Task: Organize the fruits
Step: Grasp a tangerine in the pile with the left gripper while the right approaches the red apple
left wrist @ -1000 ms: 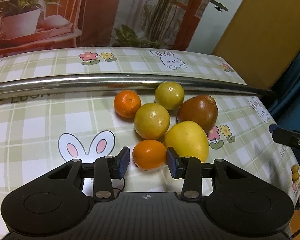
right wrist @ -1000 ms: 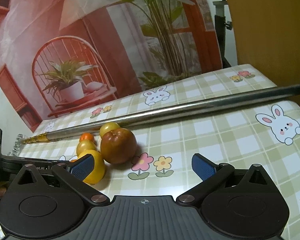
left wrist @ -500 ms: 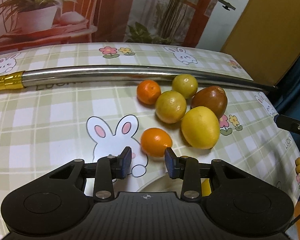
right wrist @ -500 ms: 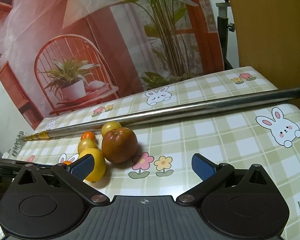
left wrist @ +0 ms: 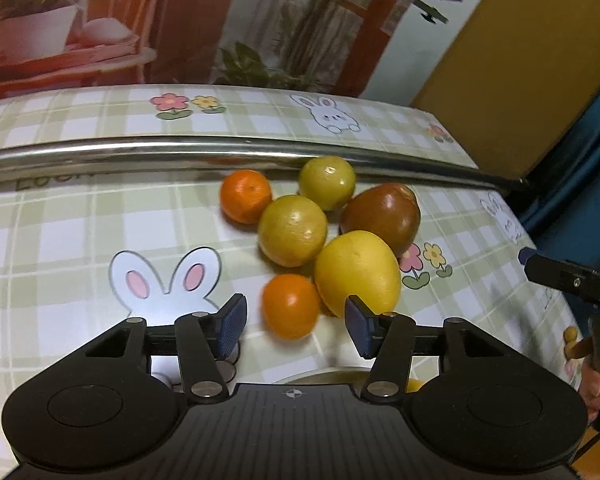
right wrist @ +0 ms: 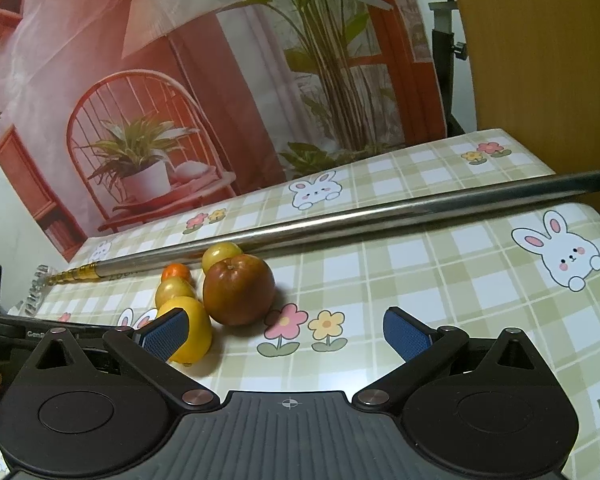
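Several fruits lie in a cluster on the bunny-print tablecloth. In the left wrist view my left gripper (left wrist: 294, 323) is open, its pads either side of a small orange (left wrist: 291, 306) without touching it. Behind it are a large yellow citrus (left wrist: 358, 274), a yellow-green fruit (left wrist: 293, 230), a second one (left wrist: 327, 183), another orange (left wrist: 246, 196) and a dark red-brown fruit (left wrist: 382, 217). My right gripper (right wrist: 286, 330) is open and empty, to the right of the cluster. The red-brown fruit (right wrist: 239, 290) and yellow citrus (right wrist: 188, 334) lie ahead of its left finger.
A long metal rod (left wrist: 220, 156) lies across the table just behind the fruits; it also shows in the right wrist view (right wrist: 360, 220). A pale plate rim (left wrist: 324, 376) shows under my left gripper. The table's right edge (left wrist: 540, 264) is close to the right gripper.
My left gripper has opened wider and moved forward, so the small orange now sits between its pads. The right gripper has barely moved.
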`<state>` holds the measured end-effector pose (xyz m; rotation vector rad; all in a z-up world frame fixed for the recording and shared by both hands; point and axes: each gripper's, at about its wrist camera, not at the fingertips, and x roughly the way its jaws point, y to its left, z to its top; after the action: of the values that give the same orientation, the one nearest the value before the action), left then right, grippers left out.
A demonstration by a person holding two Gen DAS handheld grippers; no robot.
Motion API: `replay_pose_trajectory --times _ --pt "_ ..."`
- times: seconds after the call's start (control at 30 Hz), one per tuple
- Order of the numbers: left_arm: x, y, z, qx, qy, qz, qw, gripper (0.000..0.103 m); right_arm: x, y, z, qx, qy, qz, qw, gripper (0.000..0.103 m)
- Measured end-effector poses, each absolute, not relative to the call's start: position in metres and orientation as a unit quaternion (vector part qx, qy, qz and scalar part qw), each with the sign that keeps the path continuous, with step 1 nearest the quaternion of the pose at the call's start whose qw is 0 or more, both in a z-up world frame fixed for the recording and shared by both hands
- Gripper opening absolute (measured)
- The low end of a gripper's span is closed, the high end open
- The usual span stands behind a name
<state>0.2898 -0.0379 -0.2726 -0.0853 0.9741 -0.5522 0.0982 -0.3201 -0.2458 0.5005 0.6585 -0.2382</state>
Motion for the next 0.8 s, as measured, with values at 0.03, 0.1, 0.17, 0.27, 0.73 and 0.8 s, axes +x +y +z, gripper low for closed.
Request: replay_pose_trajectory --times 0.03,0.1,0.17,0.27,0.73,0.8 --pt "0.2902 -0.0409 -0.273 -0.034 0.461 -0.262 0.847 0.057 0.0983 -0.3205 -0.2463 0.244 0.32 -0.115 0.908 0.102" --pt "0.2894 -0.0434 -0.2721 -0.027 0.456 -0.268 0.848 0.057 0.0976 -0.3214 -0.2476 0.246 0.321 -0.113 0.908 0.102" --pt "0.2895 -0.0439 -0.272 -0.019 0.455 -0.271 0.848 0.056 0.0973 -0.321 -0.2478 0.248 0.322 -0.11 0.907 0.102" --pt "0.2891 -0.0436 -0.2722 -0.007 0.456 -0.268 0.849 0.05 0.0969 -0.3194 -0.2471 0.244 0.32 -0.108 0.909 0.101" --pt "0.2975 -0.044 -0.2796 -0.001 0.461 -0.253 0.851 0.039 0.0964 -0.3196 -0.2465 0.241 0.314 -0.11 0.912 0.097" --pt "0.2951 -0.0442 -0.2786 0.008 0.457 -0.24 0.857 0.039 0.0972 -0.3187 -0.2461 0.236 0.313 -0.107 0.914 0.097"
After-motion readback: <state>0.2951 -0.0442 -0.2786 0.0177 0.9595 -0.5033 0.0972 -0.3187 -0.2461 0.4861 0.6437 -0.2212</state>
